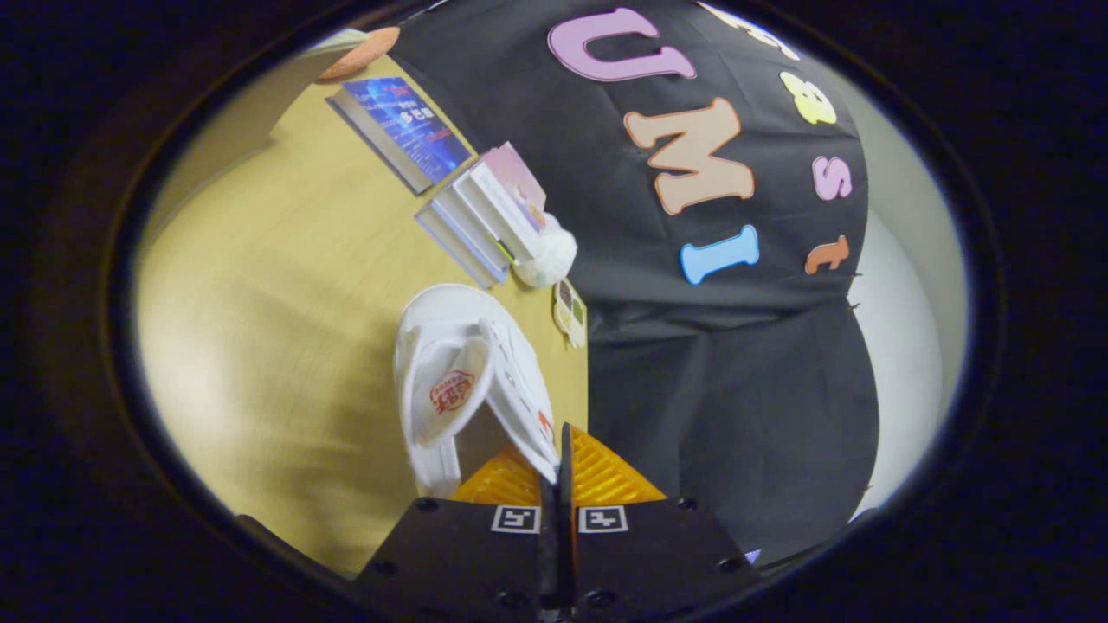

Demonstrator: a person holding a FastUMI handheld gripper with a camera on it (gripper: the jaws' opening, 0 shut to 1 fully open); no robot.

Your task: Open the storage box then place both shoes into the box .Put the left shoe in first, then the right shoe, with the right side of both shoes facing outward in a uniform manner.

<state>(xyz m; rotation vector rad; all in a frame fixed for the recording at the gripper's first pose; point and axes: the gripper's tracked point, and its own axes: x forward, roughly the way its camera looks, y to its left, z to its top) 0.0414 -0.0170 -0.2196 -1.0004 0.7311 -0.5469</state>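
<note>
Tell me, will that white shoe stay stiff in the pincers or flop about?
The white shoe hangs from the shut gripper, pinched at a thin edge, so it probably swings somewhat. It keeps its open shape, suggesting fairly firm sides. Held by so little, it seems light.

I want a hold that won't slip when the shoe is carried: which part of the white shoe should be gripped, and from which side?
The thin side wall at the shoe opening, from above. The claw is shut on that wall, one finger inside the opening, one outside; the wall is slim and the opening gives access.
</note>
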